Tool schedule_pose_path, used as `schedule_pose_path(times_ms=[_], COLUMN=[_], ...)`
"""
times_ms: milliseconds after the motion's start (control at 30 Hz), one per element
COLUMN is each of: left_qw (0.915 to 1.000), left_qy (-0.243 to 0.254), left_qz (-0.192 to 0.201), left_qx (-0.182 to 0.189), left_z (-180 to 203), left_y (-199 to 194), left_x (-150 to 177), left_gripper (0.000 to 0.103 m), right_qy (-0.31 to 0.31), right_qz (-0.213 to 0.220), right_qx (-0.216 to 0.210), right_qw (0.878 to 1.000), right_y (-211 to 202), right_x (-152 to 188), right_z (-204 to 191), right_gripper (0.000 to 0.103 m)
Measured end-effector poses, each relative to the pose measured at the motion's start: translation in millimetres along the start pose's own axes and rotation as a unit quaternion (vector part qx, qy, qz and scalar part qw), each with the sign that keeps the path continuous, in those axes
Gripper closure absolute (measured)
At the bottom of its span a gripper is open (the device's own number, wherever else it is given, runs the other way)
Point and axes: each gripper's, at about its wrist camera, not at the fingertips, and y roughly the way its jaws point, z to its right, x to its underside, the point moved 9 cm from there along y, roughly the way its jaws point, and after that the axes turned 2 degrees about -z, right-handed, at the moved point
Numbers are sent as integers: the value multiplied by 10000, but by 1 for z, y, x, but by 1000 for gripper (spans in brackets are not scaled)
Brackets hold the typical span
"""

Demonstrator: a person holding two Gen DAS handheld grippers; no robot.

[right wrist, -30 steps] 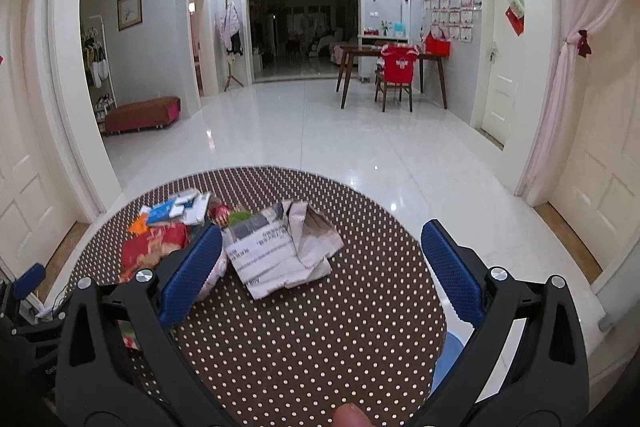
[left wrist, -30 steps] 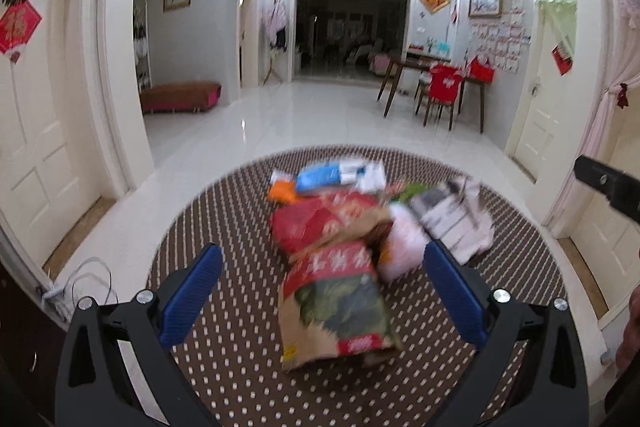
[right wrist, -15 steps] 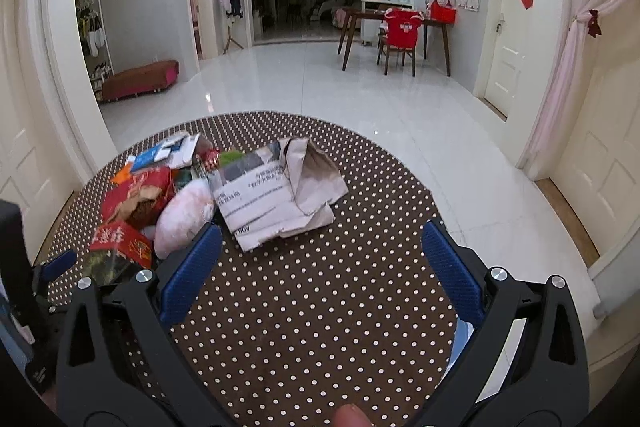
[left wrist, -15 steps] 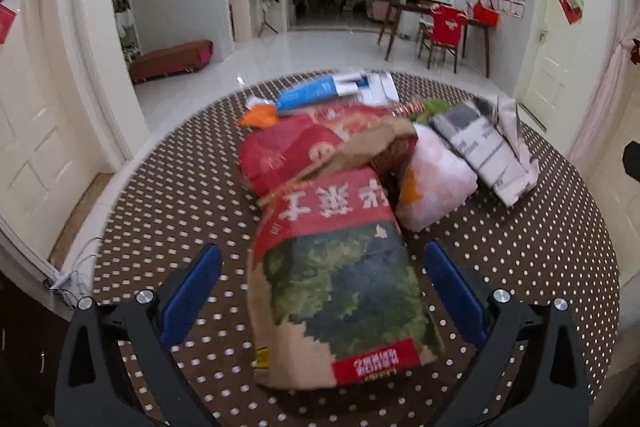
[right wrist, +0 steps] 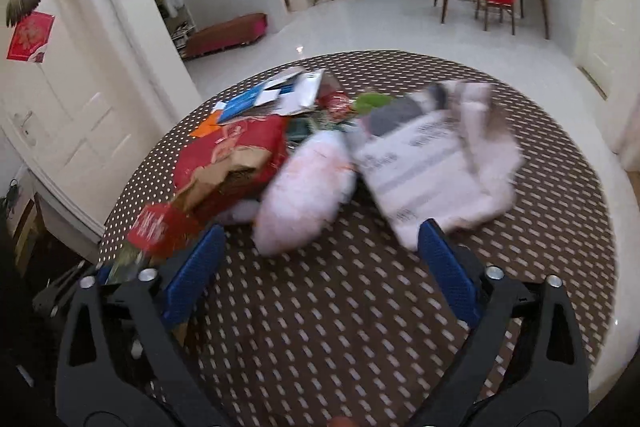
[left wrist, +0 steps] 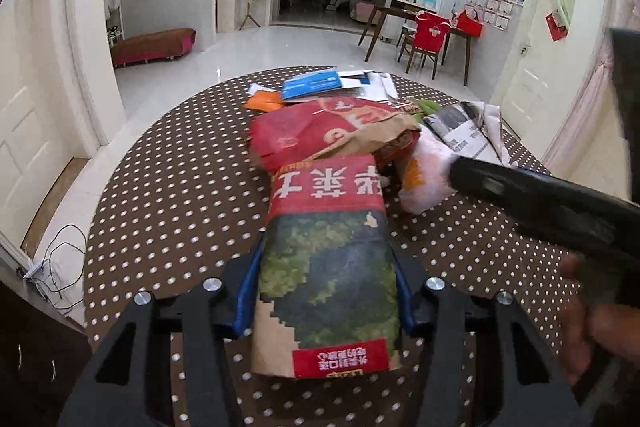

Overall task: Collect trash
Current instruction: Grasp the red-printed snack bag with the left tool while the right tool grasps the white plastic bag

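Brown polka-dot cloth covers the round table (left wrist: 168, 187), its trash heaped at the middle. Nearest on the left, the left gripper (left wrist: 324, 291) has just been closing, and its blue pads now press both sides of the green-and-red paper bag (left wrist: 328, 267). Farther right, the right gripper (right wrist: 320, 267), jaws just narrowing but still wide and empty, points at the pale plastic bag (right wrist: 308, 191), with crumpled white mailer (right wrist: 432, 167) beyond.

The left gripper (left wrist: 326, 289), black with blue pads, tilts downward; its jaws have just been closing and now press both sides of a green-and-red paper bag (left wrist: 326, 263). The right gripper (right wrist: 320, 267) has also been closing, its jaws still apart with nothing between them.
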Motion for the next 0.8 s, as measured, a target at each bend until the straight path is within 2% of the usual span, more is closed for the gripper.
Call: schedule_pose_path(times_ms=[33, 67, 100, 133, 167, 200, 267, 533, 667, 800], left_qw=[10000, 10000, 10000, 10000, 10000, 10000, 9999, 9992, 9984, 9973], left_qy=[-12, -17, -20, -20, -18, -13, 5, 103, 139, 133], left_qz=[-7, -9, 13, 15, 28, 48, 115, 378, 528, 713], left_qx=[-3, 1, -26, -23, -8, -6, -8, 127, 126, 118], left_z=[-1, -2, -3, -3, -3, -3, -2, 16, 25, 33], left_y=[-1, -3, -4, -5, -7, -9, -13, -30, -38, -49], left_x=[1, 3, 3, 3, 4, 4, 3, -5, -13, -23], left_gripper=[49, 49, 49, 49, 49, 49, 49, 50, 50, 50], right_qy=[10, 47, 79, 107, 180, 251, 219, 497, 594, 425], right_qz=[-73, -152, -212, -303, -383, -382, -270, 27, 240, 495], right_qx=[-20, -69, -67, -57, -230, -392, -447, -1151, -1878, -2173], right_qw=[10000, 9998, 9997, 9995, 9988, 9982, 9984, 9921, 9801, 9739], right_y=[9, 18, 26, 33, 39, 39, 29, -33, -75, -111], right_x=[-1, -2, -2, -1, 1, 2, 6, 24, 23, 19], right_z=[-3, -4, -4, -2, -3, -5, -6, 9, 6, 1], right_gripper=[25, 34, 48, 55, 67, 70, 71, 72, 72, 72])
